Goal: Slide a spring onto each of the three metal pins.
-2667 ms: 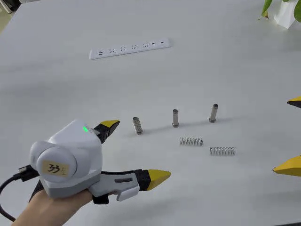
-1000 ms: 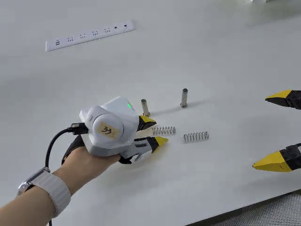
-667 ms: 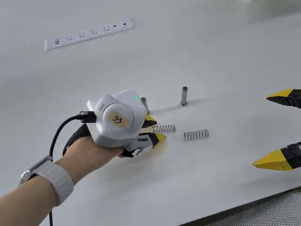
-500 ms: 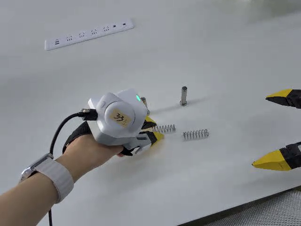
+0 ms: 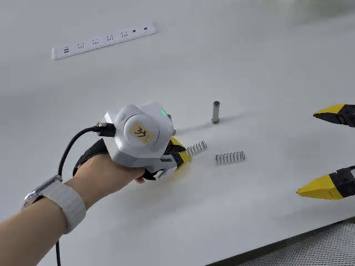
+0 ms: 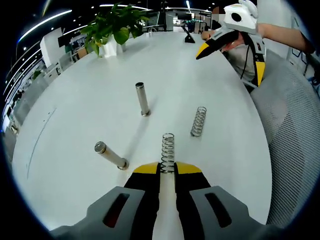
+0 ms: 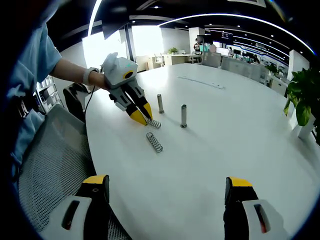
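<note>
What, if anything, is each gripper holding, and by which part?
The left gripper pinches a spring by its near end; the right gripper is open, holding nothing.

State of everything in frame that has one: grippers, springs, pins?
Left yellow-tipped gripper: shut on one end of a steel coil spring.
Right yellow-tipped gripper: open, holding nothing.
Second steel coil spring: lying loose on the white table.
Far metal pin: upright, bare.
Near metal pin: upright, bare.

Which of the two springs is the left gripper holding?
The spring pinched at one end by the left gripper; the other spring lies loose on the table.
</note>
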`<state>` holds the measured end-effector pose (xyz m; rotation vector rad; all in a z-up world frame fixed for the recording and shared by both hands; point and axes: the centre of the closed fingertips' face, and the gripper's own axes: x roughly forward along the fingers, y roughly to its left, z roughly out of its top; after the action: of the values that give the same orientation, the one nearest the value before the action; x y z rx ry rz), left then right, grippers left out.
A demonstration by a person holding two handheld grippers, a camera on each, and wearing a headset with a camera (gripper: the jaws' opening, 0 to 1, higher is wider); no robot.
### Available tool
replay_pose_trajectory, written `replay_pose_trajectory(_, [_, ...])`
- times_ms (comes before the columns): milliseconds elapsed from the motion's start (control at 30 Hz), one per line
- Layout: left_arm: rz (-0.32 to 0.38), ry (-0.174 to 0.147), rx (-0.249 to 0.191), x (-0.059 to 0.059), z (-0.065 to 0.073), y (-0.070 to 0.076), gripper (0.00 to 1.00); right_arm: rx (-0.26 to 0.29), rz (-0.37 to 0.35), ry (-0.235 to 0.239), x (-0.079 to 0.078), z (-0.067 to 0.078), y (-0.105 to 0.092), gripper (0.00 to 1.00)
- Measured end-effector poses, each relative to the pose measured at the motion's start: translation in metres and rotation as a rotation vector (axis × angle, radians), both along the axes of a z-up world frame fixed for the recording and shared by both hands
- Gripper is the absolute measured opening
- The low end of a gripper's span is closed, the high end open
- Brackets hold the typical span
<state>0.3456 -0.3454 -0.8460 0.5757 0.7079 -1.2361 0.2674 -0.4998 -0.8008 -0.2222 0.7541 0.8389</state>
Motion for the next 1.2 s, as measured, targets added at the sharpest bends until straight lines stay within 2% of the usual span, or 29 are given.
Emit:
replay_pose_trajectory(67, [-0.01, -0.003, 0.008, -0.001, 0.0, 0.0, 0.07, 0.003, -0.002, 0.001, 0.0, 0.0, 0.0, 0.95])
replay_pose_trajectory(167, [0.008, 0.011, 0.015, 0.001, -0.001, 0.0, 0.07, 0.005, -0.001, 0.002, -0.001, -0.001, 0.002, 0.95])
replay_pose_trajectory(433, [0.017, 0.023, 0.006, -0.001, 0.0, 0.001, 0.06, 0.009, 0.007, 0.002, 0.0, 0.0, 0.007, 0.95])
replay_pose_trajectory(733, [0.053, 0.021, -0.044, -0.001, 0.015, 0.004, 0.06, 0.013, 0.02, -0.005, 0.001, 0.005, 0.014, 0.95])
replay_pose_trajectory(800, [0.067, 0.034, -0.07, -0.004, 0.019, 0.005, 0.06, 0.014, 0.024, -0.008, 0.001, 0.006, 0.016, 0.95])
replay_pose_trajectory(967, [0.1, 0.041, -0.115, -0.011, 0.027, 0.01, 0.06, 0.019, 0.039, -0.017, 0.002, 0.011, 0.021, 0.95])
replay_pose_trajectory(1200, [0.139, 0.038, -0.146, -0.021, 0.032, 0.019, 0.06, 0.018, 0.069, -0.023, 0.001, 0.015, 0.03, 0.94])
